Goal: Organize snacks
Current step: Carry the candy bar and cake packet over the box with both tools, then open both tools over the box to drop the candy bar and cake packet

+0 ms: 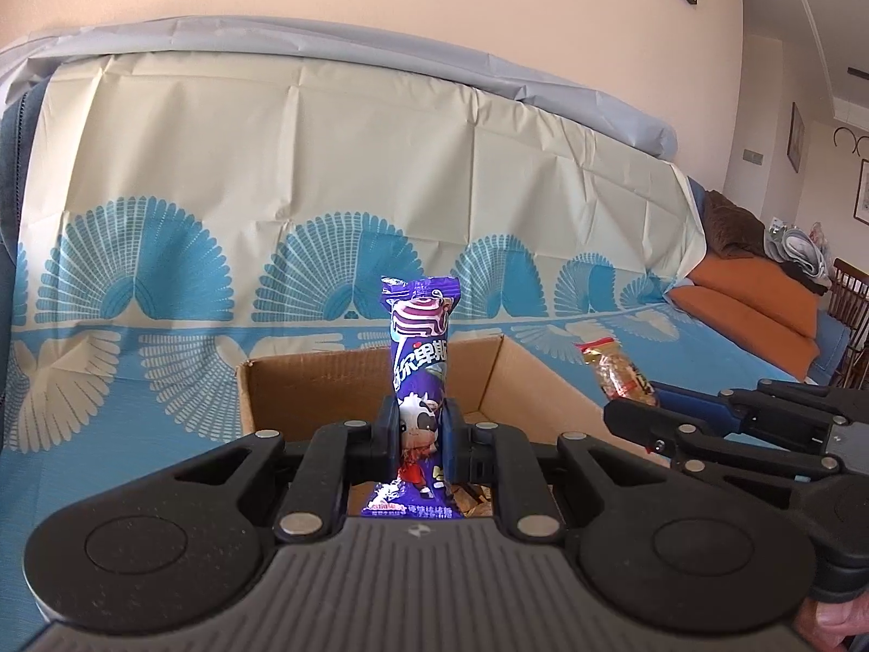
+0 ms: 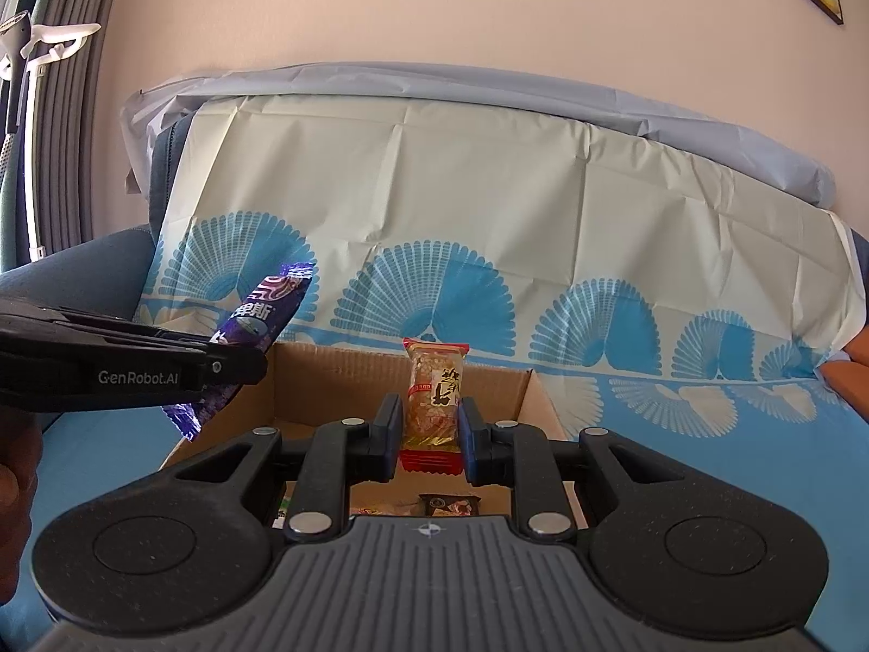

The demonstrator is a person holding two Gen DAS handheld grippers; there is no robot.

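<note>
My left gripper (image 1: 418,434) is shut on a purple snack packet (image 1: 419,358) with a cartoon cow, held upright above the open cardboard box (image 1: 304,396). My right gripper (image 2: 432,429) is shut on a clear packet with a golden-brown pastry (image 2: 435,396) and a red bottom edge, also over the cardboard box (image 2: 337,380). In the right wrist view the left gripper (image 2: 239,367) comes in from the left with the purple packet (image 2: 260,320) tilted. In the left wrist view the right gripper (image 1: 630,415) reaches in from the right with the pastry packet (image 1: 619,372). Several wrapped snacks (image 2: 448,505) lie on the box floor.
The box stands on a sofa seat covered by a cream and blue fan-pattern cloth (image 1: 217,217). Orange cushions (image 1: 760,315) and a brown blanket lie farther right. A wooden chair (image 1: 850,293) stands at the far right. A person's hand (image 2: 11,478) shows at the left edge.
</note>
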